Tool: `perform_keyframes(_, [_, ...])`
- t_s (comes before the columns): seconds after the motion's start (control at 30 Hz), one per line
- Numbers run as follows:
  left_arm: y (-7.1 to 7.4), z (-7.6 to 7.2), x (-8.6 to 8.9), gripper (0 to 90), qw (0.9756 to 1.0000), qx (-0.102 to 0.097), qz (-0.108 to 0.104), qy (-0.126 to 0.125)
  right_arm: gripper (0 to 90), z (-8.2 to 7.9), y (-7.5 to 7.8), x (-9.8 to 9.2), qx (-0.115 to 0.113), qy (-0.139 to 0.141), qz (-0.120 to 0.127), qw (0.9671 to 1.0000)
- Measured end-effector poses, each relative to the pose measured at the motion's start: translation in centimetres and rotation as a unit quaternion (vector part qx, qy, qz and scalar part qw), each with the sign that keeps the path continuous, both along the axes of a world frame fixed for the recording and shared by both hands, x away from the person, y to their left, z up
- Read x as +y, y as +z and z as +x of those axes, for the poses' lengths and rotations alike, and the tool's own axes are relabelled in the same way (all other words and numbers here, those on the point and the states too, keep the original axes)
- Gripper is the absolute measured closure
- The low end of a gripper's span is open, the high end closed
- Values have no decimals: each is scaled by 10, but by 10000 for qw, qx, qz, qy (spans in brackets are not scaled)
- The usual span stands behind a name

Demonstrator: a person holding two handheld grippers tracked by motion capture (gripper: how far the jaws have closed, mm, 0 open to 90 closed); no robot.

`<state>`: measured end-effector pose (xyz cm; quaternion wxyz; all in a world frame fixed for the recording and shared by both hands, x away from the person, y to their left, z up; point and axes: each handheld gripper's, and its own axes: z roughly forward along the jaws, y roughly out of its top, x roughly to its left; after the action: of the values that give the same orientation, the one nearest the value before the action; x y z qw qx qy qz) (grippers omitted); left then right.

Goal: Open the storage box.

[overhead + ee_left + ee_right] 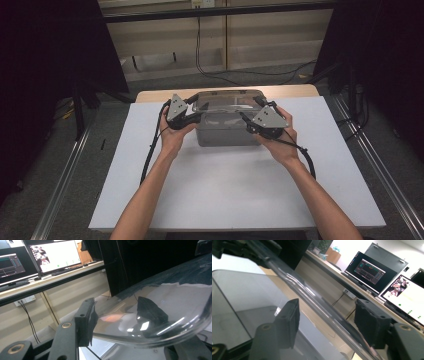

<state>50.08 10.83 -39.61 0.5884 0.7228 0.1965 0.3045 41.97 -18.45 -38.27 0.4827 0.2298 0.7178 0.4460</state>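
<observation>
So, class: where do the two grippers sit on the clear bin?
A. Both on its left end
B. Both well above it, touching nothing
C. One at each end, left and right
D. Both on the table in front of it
C: in the high view the left gripper is at the bin's left end and the right gripper at its right end, each with its jaws astride the clear rim.

A box (222, 131) with a lid (225, 101) on top sits on the far middle of a table (240, 190), with 2 grippers, left gripper (192, 111) and right gripper (248, 119), at the lid's left and right edges.
</observation>
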Motion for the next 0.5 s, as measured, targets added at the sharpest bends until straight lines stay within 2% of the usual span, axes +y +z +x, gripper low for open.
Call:
perform_keyframes(0.03, [0,0,1,498,10000,24,11,1,334,1,0,-2,7,-13,74,10000])
perform_keyframes(0.1, [0,0,1,498,10000,30,-2,6,311,4,0,-6,169,61,365,9992])
perform_keyframes(0.2, [1,0,1,502,10000,40,-26,-8,299,6,-1,-12,260,93,576,9980])
perform_keyframes(0.3, [2,1,2,512,10000,43,-62,0,289,11,-1,-20,387,180,949,9946])
perform_keyframes(0.4, [4,1,2,519,10000,24,-39,0,283,14,-1,-25,460,196,1138,9922])
perform_keyframes(0.5, [5,1,3,525,10000,50,-47,1,272,17,-3,-28,495,121,1203,9914])
